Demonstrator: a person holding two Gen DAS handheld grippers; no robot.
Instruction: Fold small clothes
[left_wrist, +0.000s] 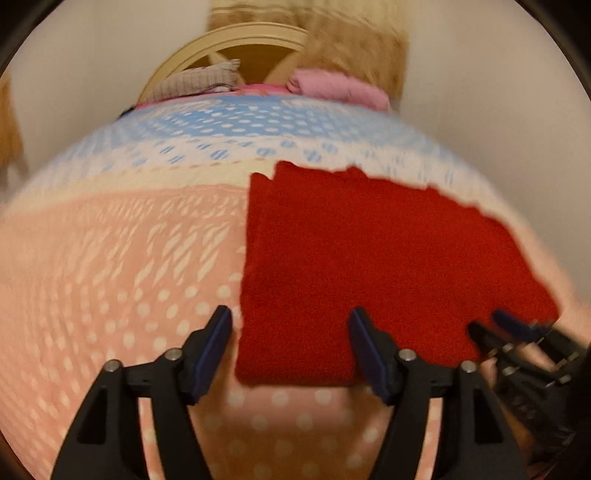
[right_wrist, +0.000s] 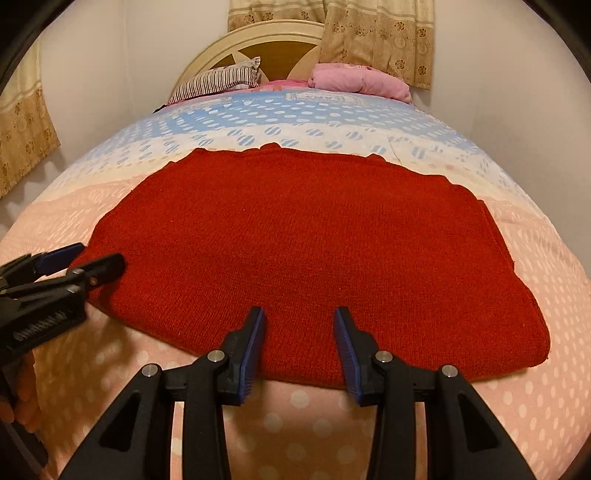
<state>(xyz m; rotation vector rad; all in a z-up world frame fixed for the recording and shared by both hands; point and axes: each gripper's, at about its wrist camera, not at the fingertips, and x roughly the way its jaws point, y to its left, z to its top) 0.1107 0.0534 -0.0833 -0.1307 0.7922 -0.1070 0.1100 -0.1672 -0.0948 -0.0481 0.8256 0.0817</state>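
One red knitted garment (right_wrist: 306, 251) lies on the bed (right_wrist: 535, 406). Two grippers work at its near edge: left gripper (left_wrist: 290, 345), right gripper (right_wrist: 300, 341). At the bed's far edge sit two pillows: one striped pillow (right_wrist: 218, 81), one pink pillow (right_wrist: 358, 81).

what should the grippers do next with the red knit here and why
Probably close both on its near edge. The red knit lies flat on the bedspread, and the left gripper and right gripper are open at that edge, gripping nothing.

No text, label, brand or number can be read in either view (only dots on the bedspread (right_wrist: 535, 406) and flowers on the curtains (right_wrist: 373, 33)).
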